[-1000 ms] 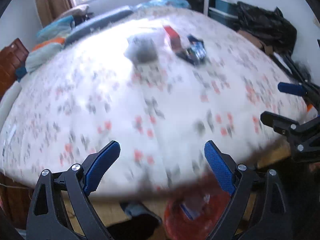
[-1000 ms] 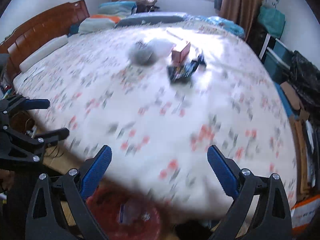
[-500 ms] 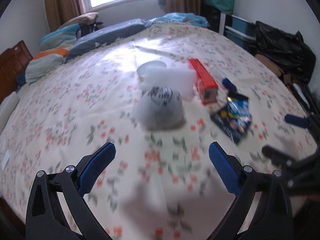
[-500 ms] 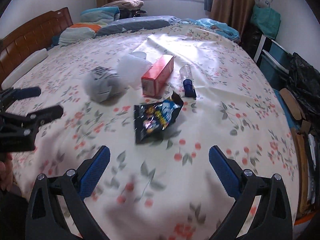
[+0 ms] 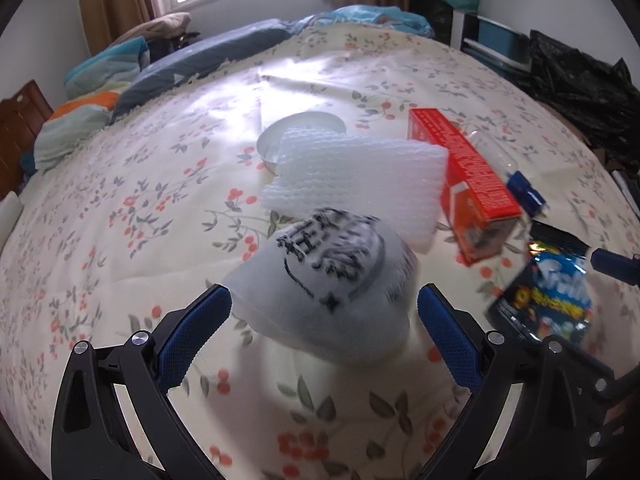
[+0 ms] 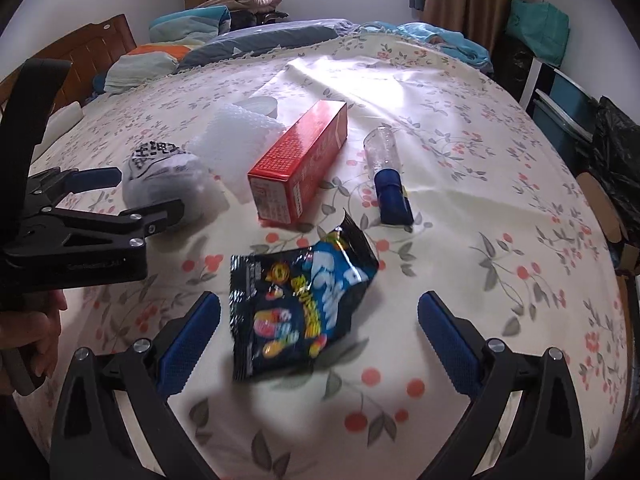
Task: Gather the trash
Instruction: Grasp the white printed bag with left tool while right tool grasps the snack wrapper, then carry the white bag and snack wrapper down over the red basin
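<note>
All items lie on the bedspread. Bag with printed characters nearest in left wrist view, foam sheet just behind it, touching, bowl behind the sheet, partly covered. Carton right of the sheet, touching it. Bottle right of carton, apart. Snack packet in front of carton, near. Pillows at the far edge.

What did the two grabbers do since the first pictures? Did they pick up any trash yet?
Both came in from the bed's edge. The left hand-held gripper opened wider around the white bag; the right hand-held gripper hangs open over the snack packet. Nothing is grabbed. The red box hasn't moved.
</note>
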The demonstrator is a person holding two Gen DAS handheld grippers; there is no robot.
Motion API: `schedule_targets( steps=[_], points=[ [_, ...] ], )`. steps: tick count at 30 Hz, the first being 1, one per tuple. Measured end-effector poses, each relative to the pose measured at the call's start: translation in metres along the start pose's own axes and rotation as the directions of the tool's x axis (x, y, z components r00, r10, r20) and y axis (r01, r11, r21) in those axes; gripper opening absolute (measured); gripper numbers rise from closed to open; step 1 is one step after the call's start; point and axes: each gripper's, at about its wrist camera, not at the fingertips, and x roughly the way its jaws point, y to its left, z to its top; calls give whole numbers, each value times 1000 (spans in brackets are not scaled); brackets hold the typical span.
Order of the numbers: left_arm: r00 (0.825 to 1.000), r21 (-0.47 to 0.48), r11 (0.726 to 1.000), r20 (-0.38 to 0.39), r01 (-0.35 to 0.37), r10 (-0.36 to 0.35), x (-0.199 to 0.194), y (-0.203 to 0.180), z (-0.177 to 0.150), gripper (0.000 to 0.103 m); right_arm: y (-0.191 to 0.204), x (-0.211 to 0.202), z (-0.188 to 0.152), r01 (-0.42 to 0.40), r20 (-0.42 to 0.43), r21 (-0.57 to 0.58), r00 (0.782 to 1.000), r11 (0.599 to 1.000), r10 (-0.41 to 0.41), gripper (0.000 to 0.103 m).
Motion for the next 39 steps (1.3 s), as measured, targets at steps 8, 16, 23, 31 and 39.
schedule_targets(
  steps=[8,16,23,31,39],
  points=[
    [998,-31,998,1,59,-59,20,5,6,77,1,24,9,-5,-24,-16,1000,1000,5,61],
    [997,-42,997,17,70,-69,10,3,2,63,-2,13,7,-49,-3,6,999,999,49,18],
    [997,-45,996,34,70,-69,-22,3,-10,62,0,-18,-3,-55,13,6,998,998,55,17],
    [995,-7,997,58,76,-75,-90,-10,-41,62,13,-87,-24,-62,56,-11,996,998,63,18],
    [994,27,996,64,82,-84,-176,-23,-97,62,39,-167,-70,-57,90,-69,994,996,63,17]
  ],
)
